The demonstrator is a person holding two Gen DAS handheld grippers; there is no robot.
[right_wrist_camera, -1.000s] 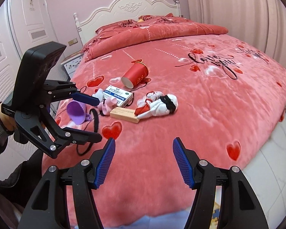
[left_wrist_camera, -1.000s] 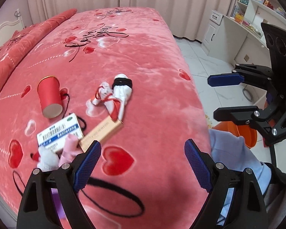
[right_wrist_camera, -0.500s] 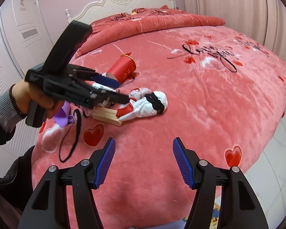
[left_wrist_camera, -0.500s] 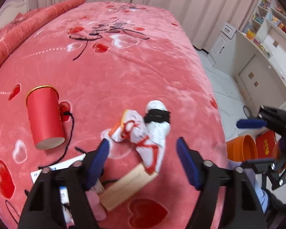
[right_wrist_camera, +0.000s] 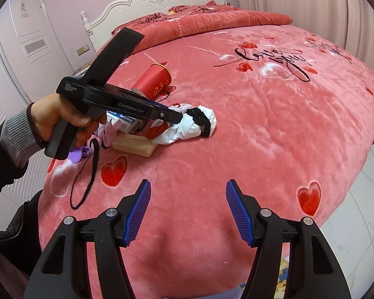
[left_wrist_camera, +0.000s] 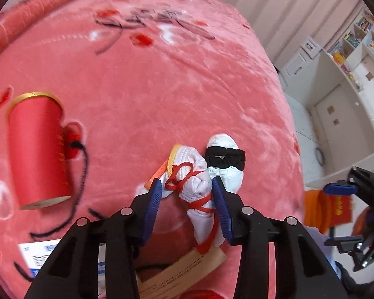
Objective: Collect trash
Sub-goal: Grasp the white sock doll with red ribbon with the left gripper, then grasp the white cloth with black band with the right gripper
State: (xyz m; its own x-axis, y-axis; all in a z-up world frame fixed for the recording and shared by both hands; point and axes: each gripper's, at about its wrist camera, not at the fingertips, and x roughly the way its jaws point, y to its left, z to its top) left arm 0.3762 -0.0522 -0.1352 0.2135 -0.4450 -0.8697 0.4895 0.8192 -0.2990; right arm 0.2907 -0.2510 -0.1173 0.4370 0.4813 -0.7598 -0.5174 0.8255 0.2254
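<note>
The white knotted bundle point(left_wrist_camera: 199, 191) on the bed point(left_wrist_camera: 162, 87) is being straddled by the left claw point(left_wrist_camera: 187, 199), whose jaws are closing across its long axis, running ahead. The right claw point(right_wrist_camera: 188, 211) is being held apart, empty, farther off.

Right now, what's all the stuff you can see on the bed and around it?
Crumpled wrapper: one, white with red, between the left gripper's closing fingers.
Black band: one, around the wrapper's far lump.
Paper cup: one, red with gold rim, lying on its side.
Tan box: one, beside the wrapper.
Blue-and-white box: one, behind the tan box.
Black cord: one, near the bed edge.
Orange bin: one, on the floor.
Left gripper: black, blue pads.
Right gripper: open, holding nothing.
</note>
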